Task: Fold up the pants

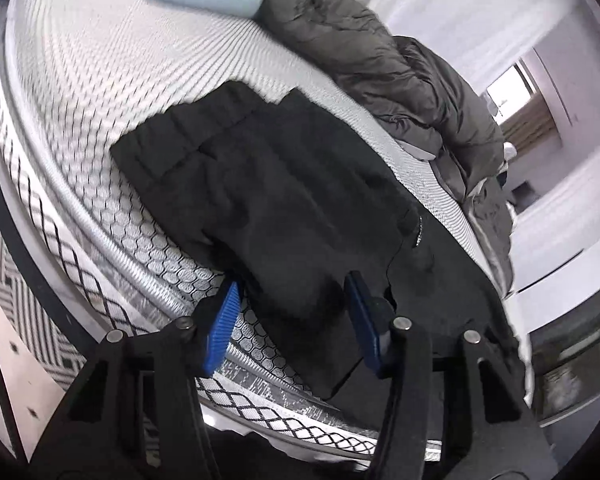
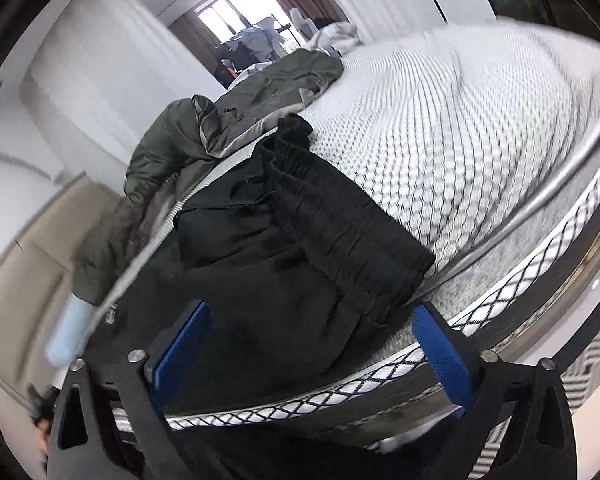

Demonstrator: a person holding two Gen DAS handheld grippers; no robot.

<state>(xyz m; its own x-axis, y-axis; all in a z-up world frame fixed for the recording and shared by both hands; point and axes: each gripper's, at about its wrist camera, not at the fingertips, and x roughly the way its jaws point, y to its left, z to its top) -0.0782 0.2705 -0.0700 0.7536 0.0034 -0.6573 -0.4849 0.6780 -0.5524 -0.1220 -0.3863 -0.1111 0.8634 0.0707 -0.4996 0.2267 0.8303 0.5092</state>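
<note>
The left gripper (image 1: 292, 300) is standing half open, its blue pads (image 1: 220, 332) straddling a hanging fold of the black pants (image 1: 284, 184) without visibly pressing it. The right gripper (image 2: 308, 340) is gaping wide, pads either side of the bunched cloth near the elastic waistband (image 2: 340, 216). The pants are lying along the near edge of the mattress (image 1: 100, 92), part draping over it. They are likely soft, light and limp; pinching a layered edge or the waistband should be holding best.
</note>
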